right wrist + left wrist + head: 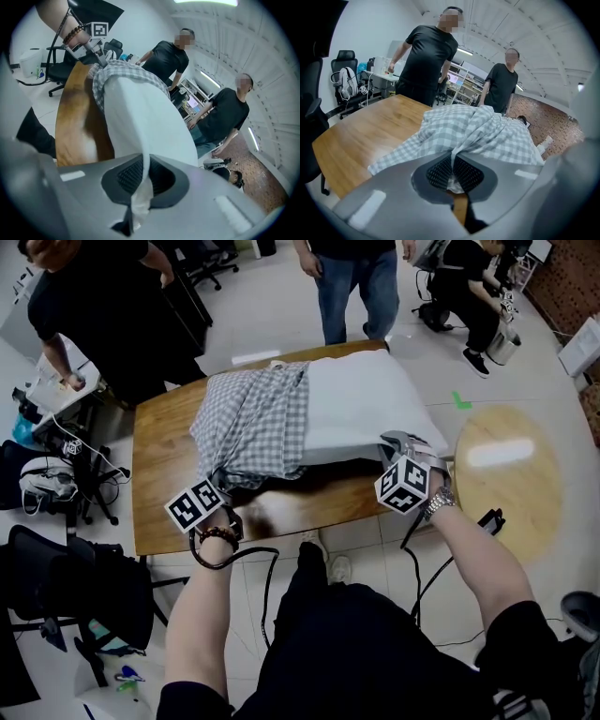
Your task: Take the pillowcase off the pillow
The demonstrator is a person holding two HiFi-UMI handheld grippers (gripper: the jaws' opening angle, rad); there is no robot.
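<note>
A white pillow [361, 409] lies across the wooden table [159, 484], its right part bare. A grey-and-white checked pillowcase [253, 423] is bunched over its left end. My left gripper [220, 491] is shut on a pinch of the checked pillowcase [487, 133] at the near left edge. My right gripper [401, 451] is shut on the pillow's near right corner; white fabric [140, 140] runs between its jaws. In the right gripper view the left gripper [93, 49] shows at the far end, holding the checked cloth [126, 75].
A person in black [112, 306] stands at the table's far left, another in jeans [352, 277] behind it. A round wooden table [506, 479] is at the right. Chairs, bags and cables [66, 474] crowd the floor on the left.
</note>
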